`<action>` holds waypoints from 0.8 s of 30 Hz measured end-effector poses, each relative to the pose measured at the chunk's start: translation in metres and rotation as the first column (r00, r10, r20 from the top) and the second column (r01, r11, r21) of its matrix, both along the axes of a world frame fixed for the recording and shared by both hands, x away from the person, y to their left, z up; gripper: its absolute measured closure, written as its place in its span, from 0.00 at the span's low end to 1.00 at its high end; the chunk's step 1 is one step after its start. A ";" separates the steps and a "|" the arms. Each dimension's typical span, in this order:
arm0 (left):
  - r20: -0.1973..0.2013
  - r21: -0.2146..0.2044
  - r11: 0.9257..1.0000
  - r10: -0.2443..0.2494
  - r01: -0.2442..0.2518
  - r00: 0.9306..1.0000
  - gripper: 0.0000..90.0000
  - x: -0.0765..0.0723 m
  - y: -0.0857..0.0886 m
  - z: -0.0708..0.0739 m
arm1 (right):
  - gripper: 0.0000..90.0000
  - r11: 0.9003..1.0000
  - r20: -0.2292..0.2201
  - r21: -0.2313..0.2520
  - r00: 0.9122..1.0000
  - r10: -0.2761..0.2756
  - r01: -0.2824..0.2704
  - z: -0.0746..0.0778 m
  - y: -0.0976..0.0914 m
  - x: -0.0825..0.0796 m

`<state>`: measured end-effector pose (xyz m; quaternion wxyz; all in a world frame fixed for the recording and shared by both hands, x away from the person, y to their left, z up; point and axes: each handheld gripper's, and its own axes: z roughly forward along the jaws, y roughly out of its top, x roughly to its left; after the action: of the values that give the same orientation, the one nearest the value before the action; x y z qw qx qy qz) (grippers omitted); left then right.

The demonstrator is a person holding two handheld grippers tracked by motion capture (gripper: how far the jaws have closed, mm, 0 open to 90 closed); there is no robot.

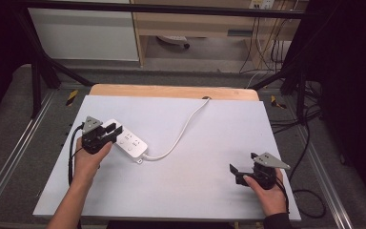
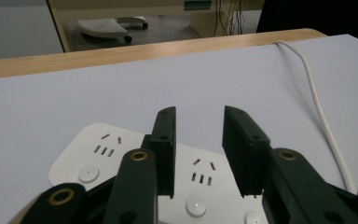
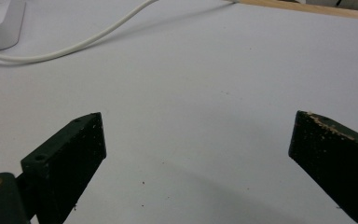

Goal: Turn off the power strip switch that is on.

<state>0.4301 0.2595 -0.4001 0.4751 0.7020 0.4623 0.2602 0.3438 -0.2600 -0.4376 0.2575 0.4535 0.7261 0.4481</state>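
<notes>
Power strip (image 1: 127, 141), white with its round buttons facing up, lies on the left part of the grey mat (image 1: 195, 191), and your left gripper (image 1: 110, 133) hangs directly over its near end, jaws parted with nothing between the pads and no contact that can be confirmed. Its white cable (image 1: 181, 133) runs from the strip's end across the mat to the far wooden table edge (image 1: 171, 90). Your right gripper (image 1: 236, 172) rests well apart at the mat's right, jaws spread wide over bare mat

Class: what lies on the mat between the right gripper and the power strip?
Only the strip's white cable, seen in the high view, between the right gripper and the power strip.
</notes>
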 end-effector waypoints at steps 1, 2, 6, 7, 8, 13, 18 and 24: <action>0.000 -0.003 1.000 -0.004 0.004 1.000 0.76 0.000 0.000 -0.001 | 0.06 1.000 0.002 -0.006 1.000 0.005 -0.005 0.000 0.000 0.000; 0.009 0.003 1.000 -0.012 0.012 1.000 0.77 0.000 0.000 -0.001 | 0.06 1.000 -0.001 -0.004 1.000 0.007 -0.007 0.000 0.001 0.000; 0.006 0.029 0.999 -0.021 0.021 1.000 0.81 0.001 -0.001 -0.008 | 0.06 1.000 0.002 -0.001 1.000 0.011 -0.011 0.001 0.001 0.000; -0.003 0.036 0.999 -0.015 0.016 1.000 0.85 0.001 -0.001 -0.010 | 0.06 1.000 0.000 0.001 1.000 0.009 -0.009 0.001 0.001 0.000; -0.010 0.038 0.999 -0.018 0.018 1.000 0.87 0.002 0.000 -0.011 | 0.06 1.000 -0.002 0.002 1.000 0.008 -0.008 0.001 0.001 0.000; -0.039 0.003 1.000 -0.021 0.021 0.999 0.92 0.001 0.004 -0.012 | 0.06 1.000 -0.002 0.005 1.000 0.010 -0.010 0.001 0.001 -0.001; -0.035 0.016 0.999 -0.031 0.031 0.999 0.95 0.000 0.003 -0.014 | 0.05 1.000 0.003 0.007 1.000 0.009 -0.009 0.002 0.000 -0.001; -0.047 0.012 0.999 -0.045 0.046 0.998 0.98 0.001 0.005 -0.018 | 0.06 1.000 -0.001 0.014 1.000 0.010 -0.010 0.002 0.000 0.000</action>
<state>0.4314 0.2646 -0.4178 0.4654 0.7214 0.4554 0.2358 0.3437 -0.2600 -0.4353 0.2518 0.4516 0.7255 0.4542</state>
